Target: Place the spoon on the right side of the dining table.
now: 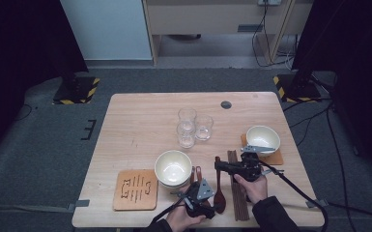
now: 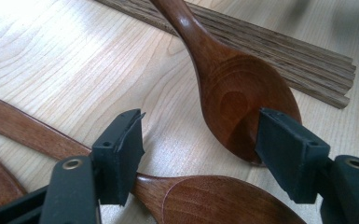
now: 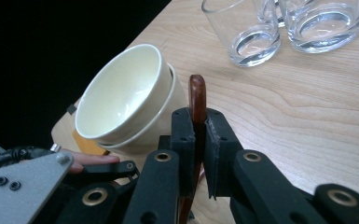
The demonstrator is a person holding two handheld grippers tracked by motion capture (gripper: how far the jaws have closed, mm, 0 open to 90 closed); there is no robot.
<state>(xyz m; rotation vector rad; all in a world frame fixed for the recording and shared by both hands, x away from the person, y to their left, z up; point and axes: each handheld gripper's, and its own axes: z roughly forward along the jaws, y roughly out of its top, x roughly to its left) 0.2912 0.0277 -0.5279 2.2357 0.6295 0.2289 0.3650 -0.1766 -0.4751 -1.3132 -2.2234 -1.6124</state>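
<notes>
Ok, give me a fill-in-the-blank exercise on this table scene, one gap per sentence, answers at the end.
1. The right gripper is shut on the handle of a wooden ____.
2. The number of clear glasses grouped at the middle of the table is ____.
3. The left gripper has its jaws ____, with a spoon bowl lying ahead of them.
4. The far bowl sits on a ____ at the table's right side.

Missing words: spoon; three; open; coaster

High view above the table [image 1: 140, 121], looking forward-down; both gripper views close, sharing wooden spoons [image 2: 233, 88].
</notes>
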